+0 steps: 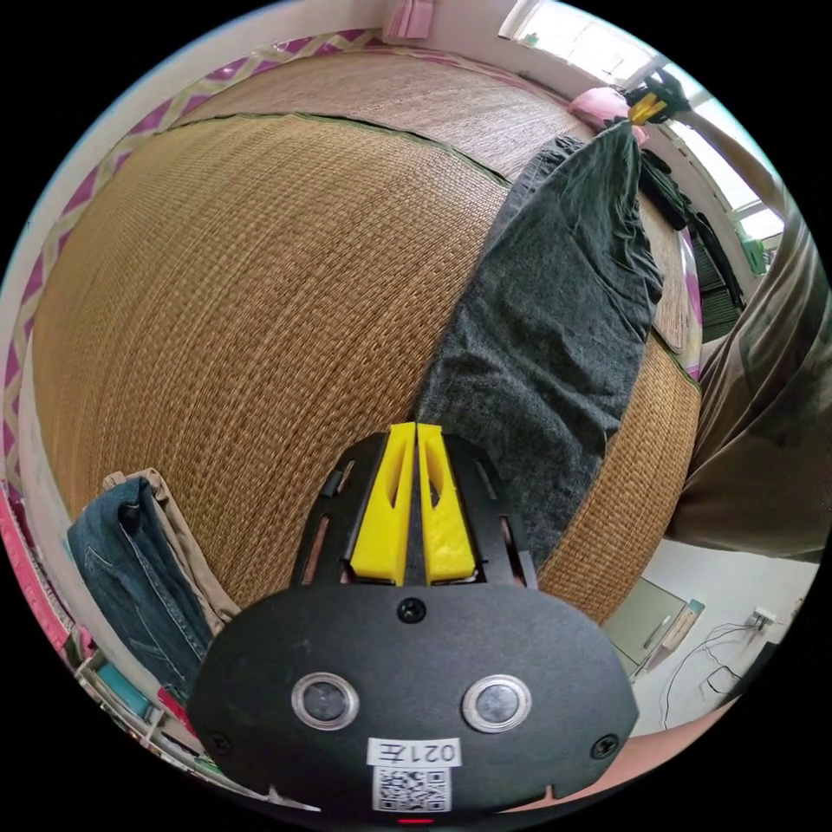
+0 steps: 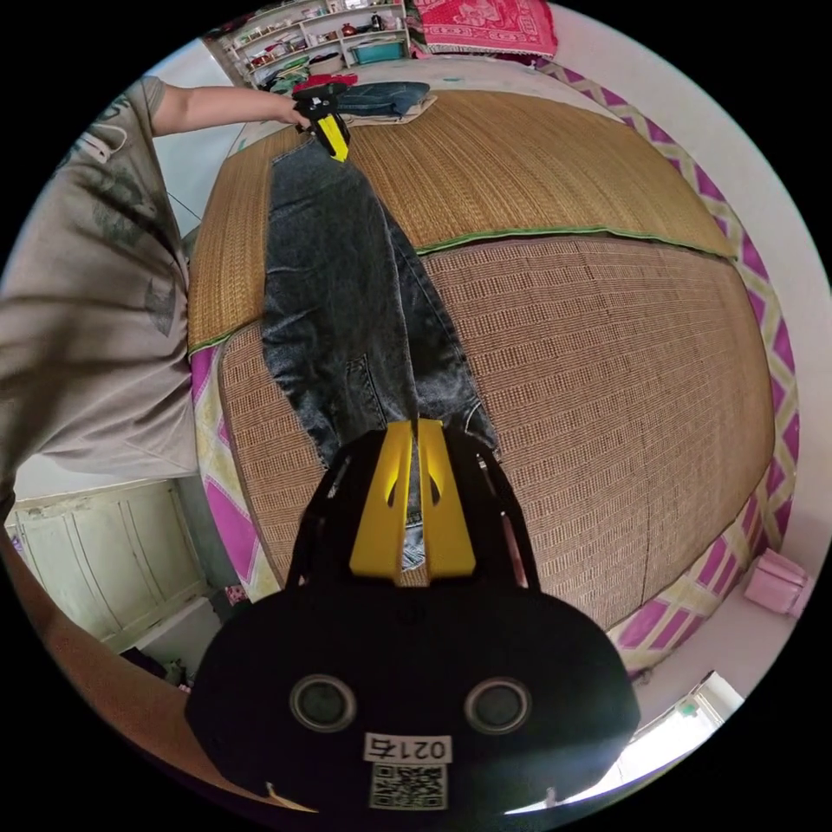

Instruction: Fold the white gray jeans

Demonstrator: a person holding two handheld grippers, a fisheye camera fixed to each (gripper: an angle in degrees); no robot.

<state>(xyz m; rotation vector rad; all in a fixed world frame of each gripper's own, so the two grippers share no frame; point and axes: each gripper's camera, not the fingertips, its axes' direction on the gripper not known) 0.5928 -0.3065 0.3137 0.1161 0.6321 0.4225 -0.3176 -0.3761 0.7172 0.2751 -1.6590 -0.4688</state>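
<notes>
Jeans (image 2: 347, 286) hang stretched between your tools over the woven mat (image 2: 607, 347), running 12 to 6 in the right gripper view. Left tool (image 1: 416, 426) and right tool (image 2: 416, 425) each clench an end. Denim looks heavy, limp and non-slip; grip seams or hems.

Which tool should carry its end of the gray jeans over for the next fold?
Probably right: the right tool pinches the jeans by bare mat, while the left tool sits nearer the stacked clothes.
</notes>
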